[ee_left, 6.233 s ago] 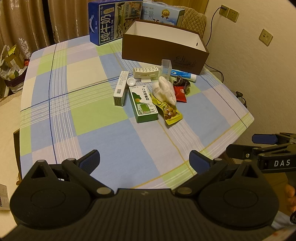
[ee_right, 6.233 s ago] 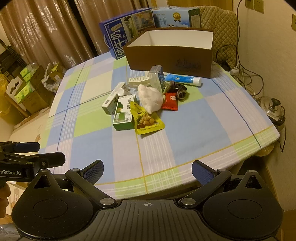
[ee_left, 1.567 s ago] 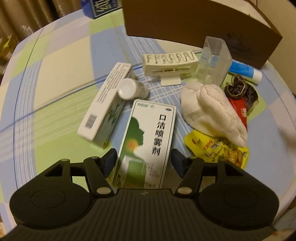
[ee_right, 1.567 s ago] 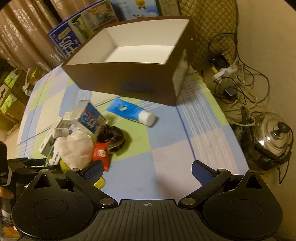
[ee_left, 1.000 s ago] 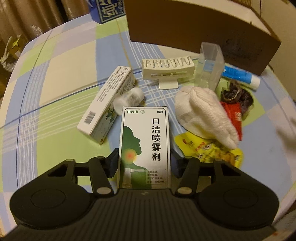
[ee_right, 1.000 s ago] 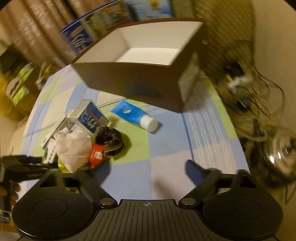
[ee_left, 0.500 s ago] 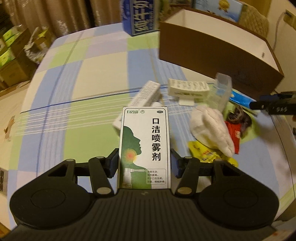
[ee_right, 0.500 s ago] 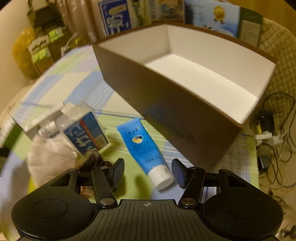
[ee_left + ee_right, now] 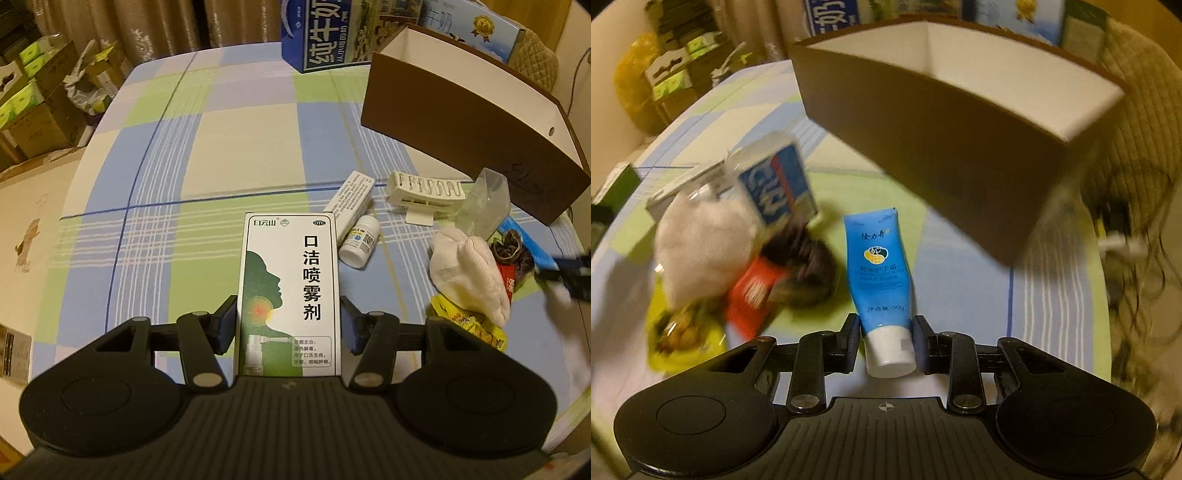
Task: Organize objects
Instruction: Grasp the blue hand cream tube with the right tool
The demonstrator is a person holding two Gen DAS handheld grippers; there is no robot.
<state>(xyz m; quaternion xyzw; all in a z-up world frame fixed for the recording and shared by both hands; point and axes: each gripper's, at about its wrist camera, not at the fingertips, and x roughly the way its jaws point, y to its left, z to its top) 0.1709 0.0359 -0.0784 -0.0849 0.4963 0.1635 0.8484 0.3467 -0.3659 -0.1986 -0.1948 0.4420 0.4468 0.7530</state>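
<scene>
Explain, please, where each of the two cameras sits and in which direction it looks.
Left wrist: sits on the left gripper, looking along its fingers over the checked tablecloth; the fingers clamp a green mouth-spray box.
Right wrist: sits on the right gripper, facing the brown cardboard box; the fingers close on a blue cream tube.
Shared: the cardboard box, white cloth, tube.

Checked tablecloth (image 9: 229, 155) in blue, green and cream – green-and-white spray box (image 9: 290, 295), blue white-capped tube (image 9: 882, 273), brown box (image 9: 945, 147) with white inside.
</scene>
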